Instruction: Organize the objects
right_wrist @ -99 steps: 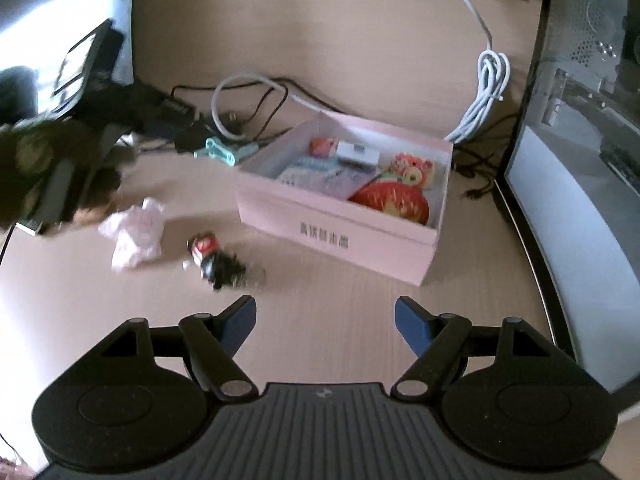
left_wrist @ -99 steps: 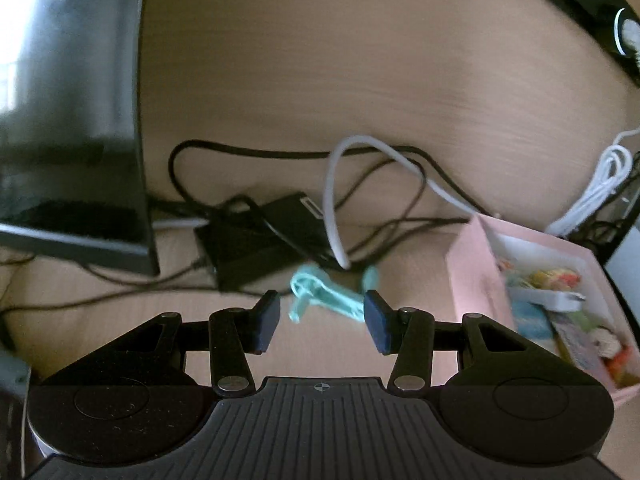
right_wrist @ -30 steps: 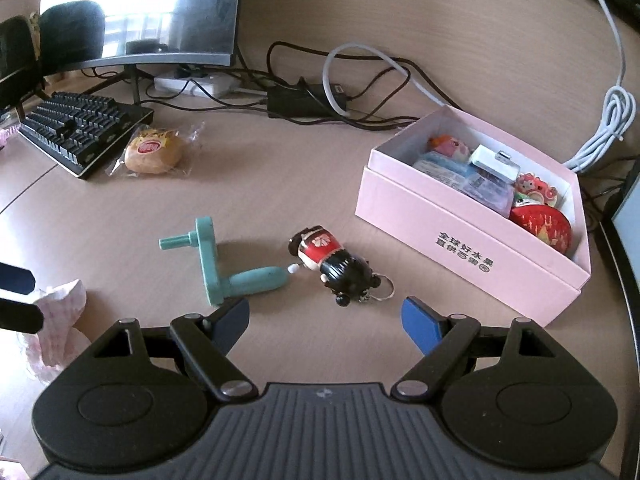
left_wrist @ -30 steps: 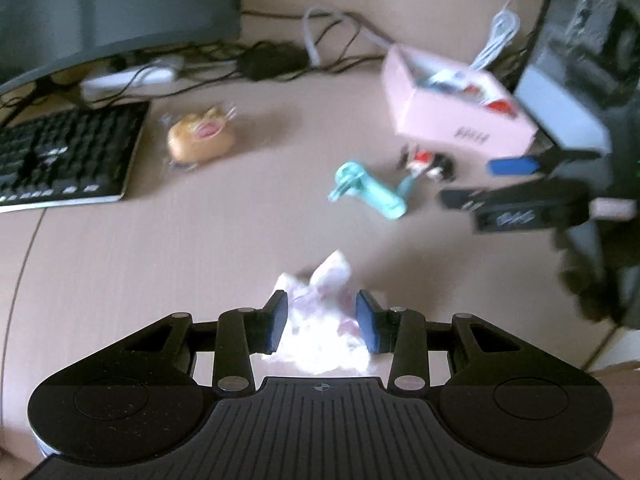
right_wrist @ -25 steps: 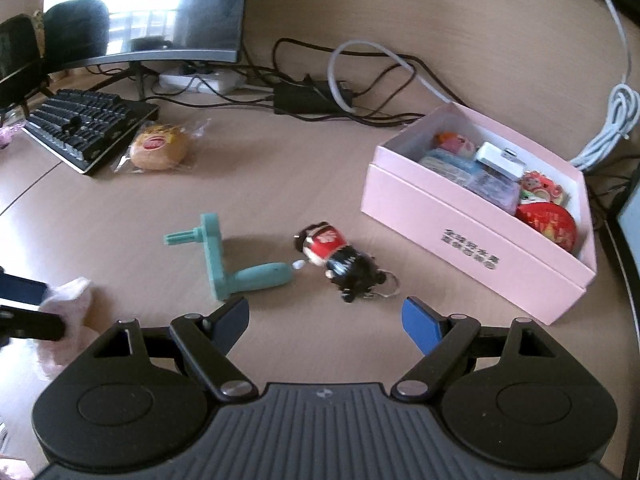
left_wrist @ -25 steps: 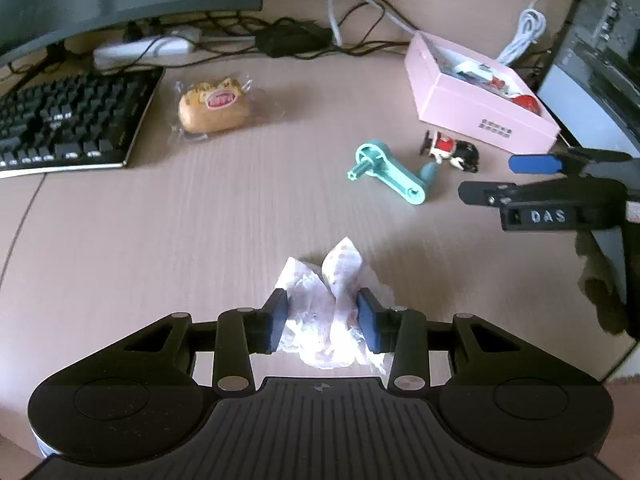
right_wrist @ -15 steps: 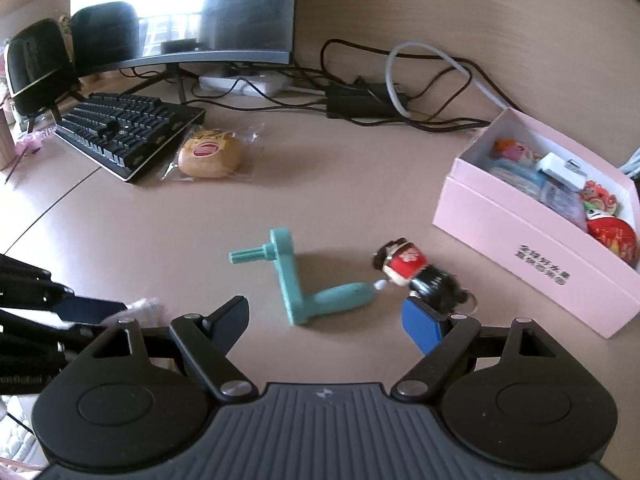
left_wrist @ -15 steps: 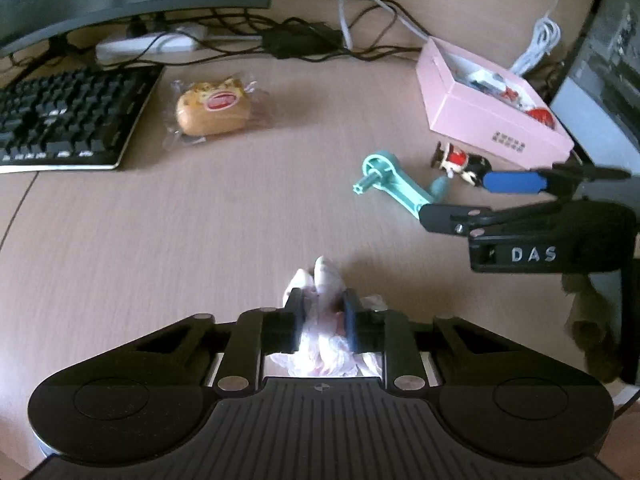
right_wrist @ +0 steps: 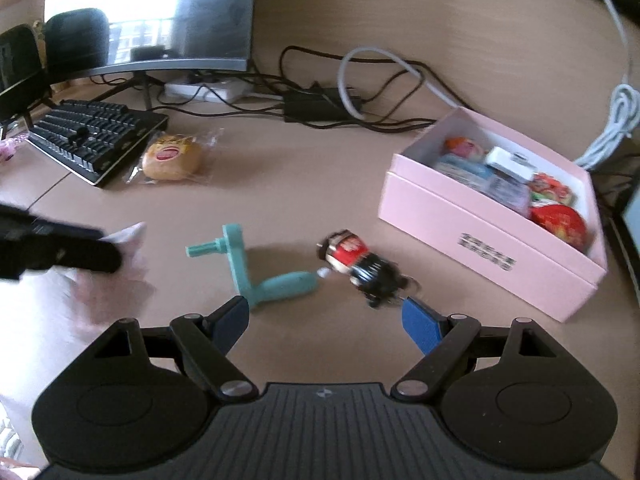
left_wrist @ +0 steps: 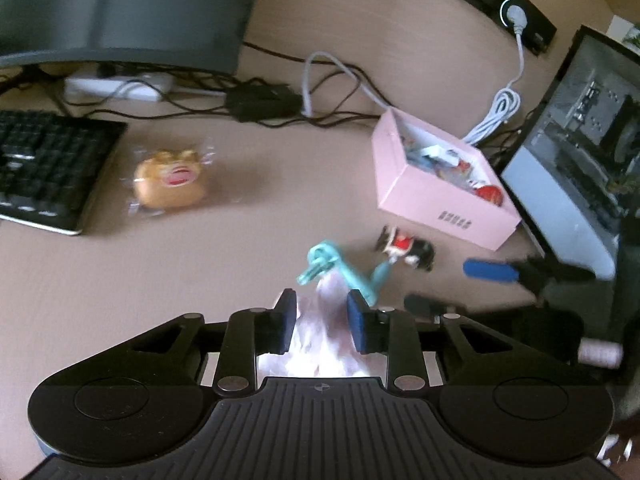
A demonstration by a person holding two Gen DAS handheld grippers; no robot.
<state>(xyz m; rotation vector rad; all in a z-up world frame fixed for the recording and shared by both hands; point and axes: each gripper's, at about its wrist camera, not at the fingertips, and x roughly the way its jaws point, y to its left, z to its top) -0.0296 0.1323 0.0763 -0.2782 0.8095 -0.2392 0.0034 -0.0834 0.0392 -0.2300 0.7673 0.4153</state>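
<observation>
My left gripper (left_wrist: 322, 320) is shut on a crumpled pink wrapper (left_wrist: 320, 344) and holds it above the desk; it also shows in the right wrist view (right_wrist: 124, 256), at the left. My right gripper (right_wrist: 326, 322) is open and empty, just short of a teal crank handle (right_wrist: 260, 272) and a black-and-red doll keychain (right_wrist: 360, 266) lying on the desk. In the left wrist view the crank (left_wrist: 344, 270) and the doll (left_wrist: 408, 248) lie beyond my fingers. An open pink box (right_wrist: 492, 216) with several small items stands to the right.
A wrapped bun (right_wrist: 172, 158) lies by a black keyboard (right_wrist: 92, 136). A monitor (right_wrist: 152, 12), a power strip and tangled cables (right_wrist: 320, 104) line the back. A second screen (left_wrist: 576, 152) stands on the right, beside the pink box (left_wrist: 440, 192).
My left gripper closed on the pink wrapper, lifted it and carried it forward toward the crank. My right gripper drew nearer to the crank and the doll, still open.
</observation>
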